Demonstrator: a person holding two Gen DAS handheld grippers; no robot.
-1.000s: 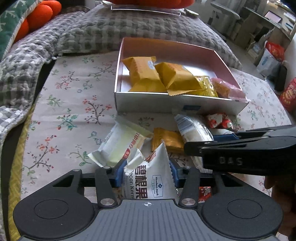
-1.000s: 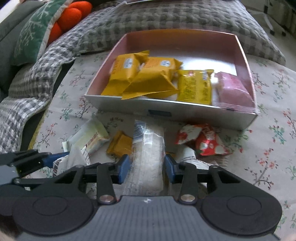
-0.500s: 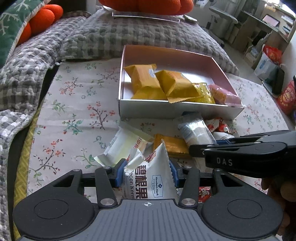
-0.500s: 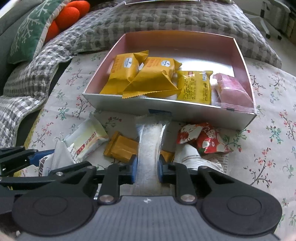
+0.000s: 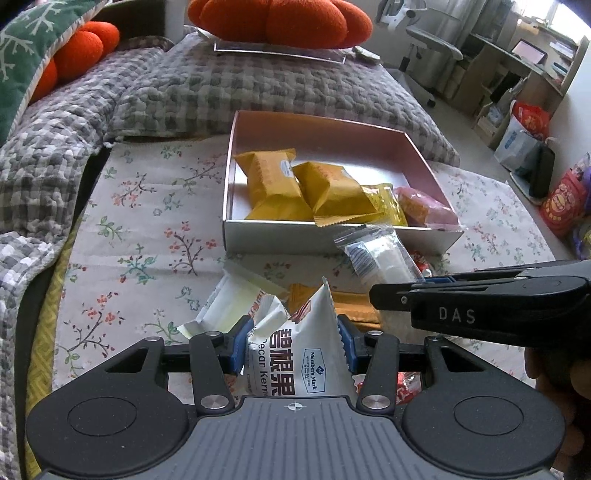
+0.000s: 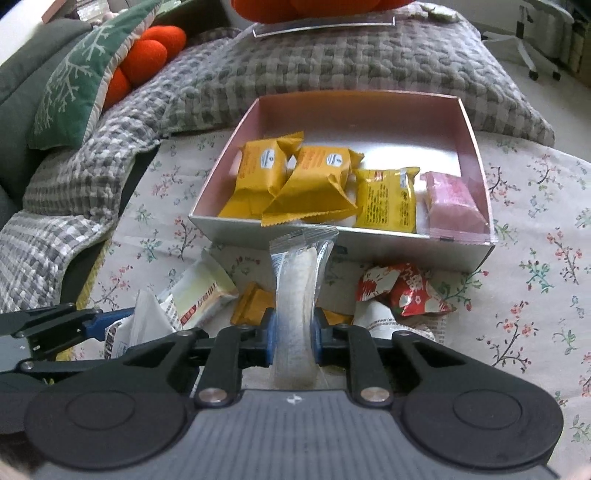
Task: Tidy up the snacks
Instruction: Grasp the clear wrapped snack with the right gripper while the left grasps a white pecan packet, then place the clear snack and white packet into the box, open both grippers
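Note:
My left gripper [image 5: 291,347] is shut on a white pecan-kernel packet [image 5: 299,354] and holds it above the loose snacks. My right gripper [image 6: 294,334] is shut on a clear packet with a white snack [image 6: 297,291], lifted just in front of the pink box [image 6: 354,243]. The clear packet also shows in the left wrist view [image 5: 380,258], beside the right gripper's body [image 5: 480,306]. The box [image 5: 332,236] holds yellow packets [image 6: 295,181] and a pink packet [image 6: 454,203].
Loose on the floral cloth [image 6: 535,280] lie a pale yellow-white packet [image 6: 199,291], an orange packet [image 6: 255,302] and red-white packets [image 6: 402,288]. A grey checked blanket [image 6: 332,55] and orange cushions [image 5: 280,22] lie behind the box. A sofa edge is at the left.
My right gripper closed on the clear packet and lifted it toward the box. My left gripper rose and drew back a little with the pecan packet still in it.

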